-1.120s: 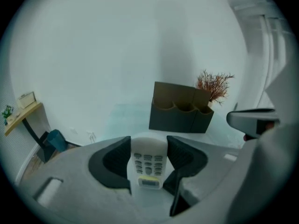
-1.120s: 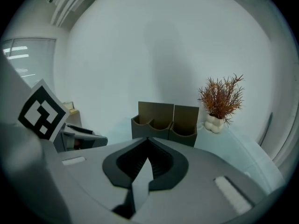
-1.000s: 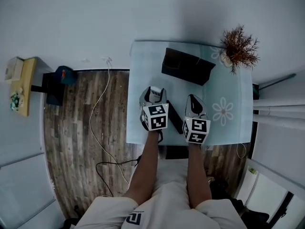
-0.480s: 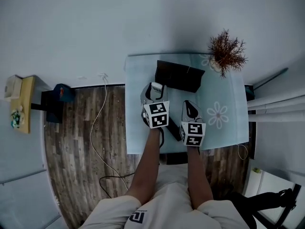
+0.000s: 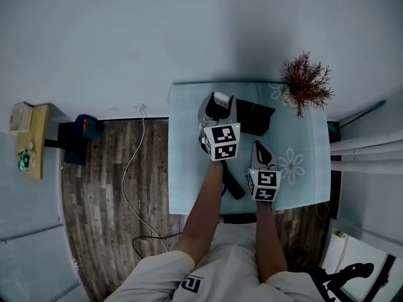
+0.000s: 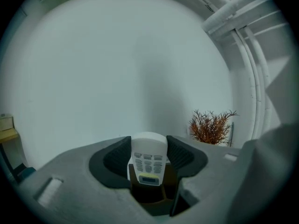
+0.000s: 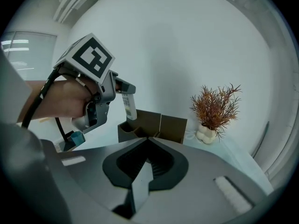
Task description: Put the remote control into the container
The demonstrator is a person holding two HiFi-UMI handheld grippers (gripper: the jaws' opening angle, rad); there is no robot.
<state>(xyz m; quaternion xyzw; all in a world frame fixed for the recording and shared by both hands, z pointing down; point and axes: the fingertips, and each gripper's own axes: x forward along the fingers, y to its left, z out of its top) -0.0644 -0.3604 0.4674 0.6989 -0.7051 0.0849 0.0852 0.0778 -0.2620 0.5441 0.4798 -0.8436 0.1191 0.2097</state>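
My left gripper [image 5: 218,100] is shut on a white remote control [image 6: 148,164], held by its lower end with the buttons facing the camera. In the right gripper view the remote [image 7: 129,105] hangs upright from the left gripper [image 7: 125,88], just above the left end of the dark brown container [image 7: 156,125]. That container [image 5: 257,117] stands at the back of the pale blue table [image 5: 189,168], and its compartments [image 6: 150,196] show right under the remote. My right gripper [image 5: 264,153] hovers nearer the table's front, jaws shut [image 7: 144,168] and empty.
A dried reddish plant [image 5: 306,80] in a white pot [image 7: 205,133] stands at the table's back right corner, right of the container. A black oblong object [image 5: 233,183] lies on the table between my arms. Wooden floor with a white cable [image 5: 129,168] lies to the left.
My left gripper has risen and travelled away from me with the remote, from the table's middle to above the container's left end. The right gripper has shifted only slightly.
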